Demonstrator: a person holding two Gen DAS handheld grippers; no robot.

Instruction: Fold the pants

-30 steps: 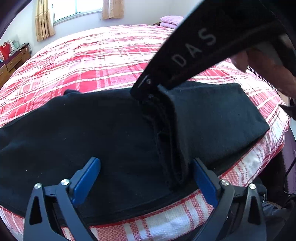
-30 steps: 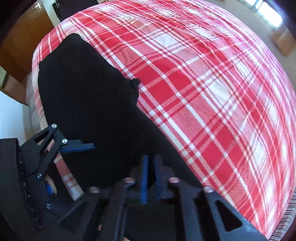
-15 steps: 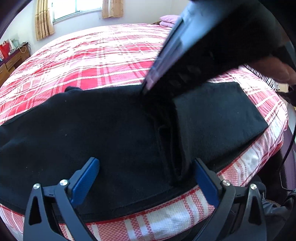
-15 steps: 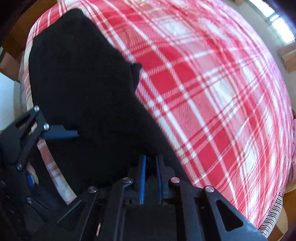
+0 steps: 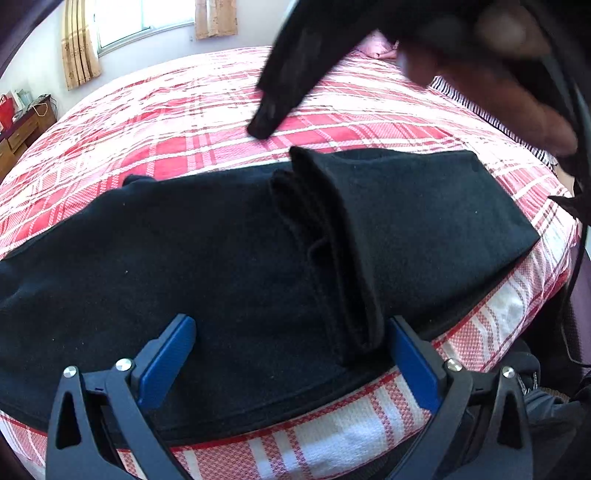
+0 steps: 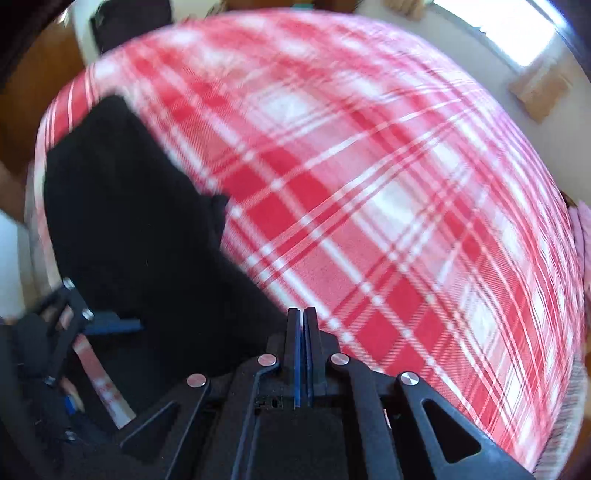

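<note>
Black pants lie along the near edge of a red plaid bed, with the right part folded over onto the rest and a thick fold edge in the middle. My left gripper is open, low over the near edge of the pants, its blue pads on either side of the fold's end. My right gripper is shut and empty, lifted above the bed; it shows blurred in the left wrist view. The pants lie at the left of the right wrist view.
The plaid bed stretches far behind the pants. A pink pillow lies at the far end. A window with curtains is behind, and a wooden desk stands at the far left.
My right gripper has let go of the folded pants edge and lifted up and away from it. The fold stays in place. My left gripper has hardly moved.
</note>
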